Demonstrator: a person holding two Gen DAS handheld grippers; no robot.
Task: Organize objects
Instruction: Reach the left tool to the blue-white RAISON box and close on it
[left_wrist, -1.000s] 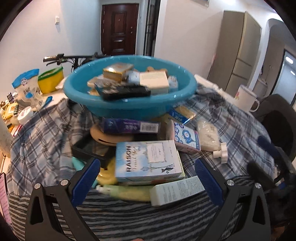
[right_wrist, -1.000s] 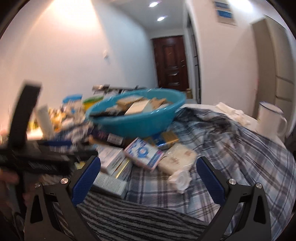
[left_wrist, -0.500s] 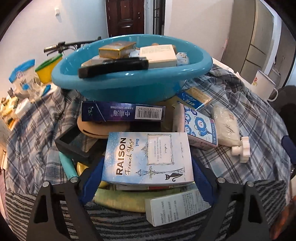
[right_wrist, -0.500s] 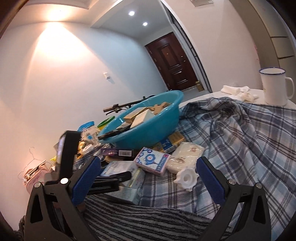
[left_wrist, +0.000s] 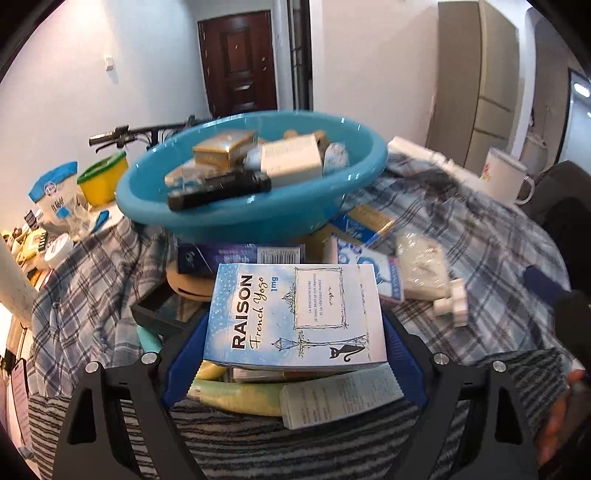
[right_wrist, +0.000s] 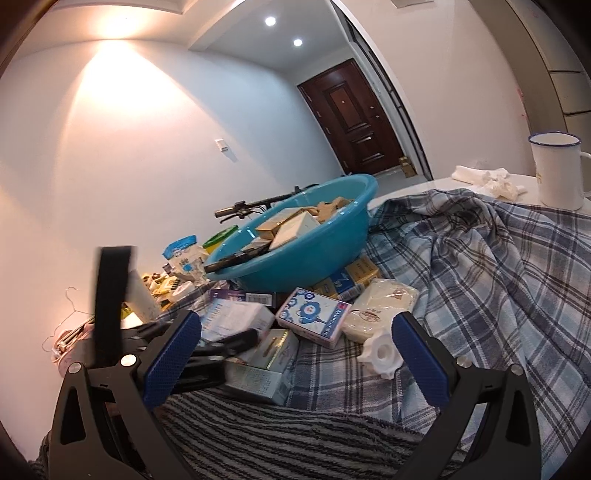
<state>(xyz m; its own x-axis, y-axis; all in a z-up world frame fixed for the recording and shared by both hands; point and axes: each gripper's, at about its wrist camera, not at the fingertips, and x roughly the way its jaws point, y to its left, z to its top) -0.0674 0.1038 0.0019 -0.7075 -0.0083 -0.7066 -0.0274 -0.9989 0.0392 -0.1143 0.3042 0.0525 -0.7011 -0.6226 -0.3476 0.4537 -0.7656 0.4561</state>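
A light blue "RAISON French Yogo" box (left_wrist: 295, 314) tops a pile of small packages in front of a blue basin (left_wrist: 240, 218). My left gripper (left_wrist: 293, 334) straddles the box, and its blue pads press on both long sides. The right wrist view shows that same box (right_wrist: 236, 317) with the left gripper's black fingers (right_wrist: 229, 339) around it. My right gripper (right_wrist: 295, 362) hangs open over the striped and plaid cloth with nothing between its pads. The basin (right_wrist: 314, 251) holds several boxes and a black bar.
Around the held box lie a purple box (left_wrist: 221, 254), a white and blue patterned box (left_wrist: 373, 269), a white pouch (left_wrist: 421, 269), a white knob (left_wrist: 452, 306), a yellow tube (left_wrist: 236, 395) and a white carton (left_wrist: 340, 398). An enamel mug (right_wrist: 557, 170) stands far right; jars crowd the left edge.
My left gripper has moved in over the RAISON box and its jaws have narrowed onto the box's sides. The right gripper has rolled and tipped upward, staying open.
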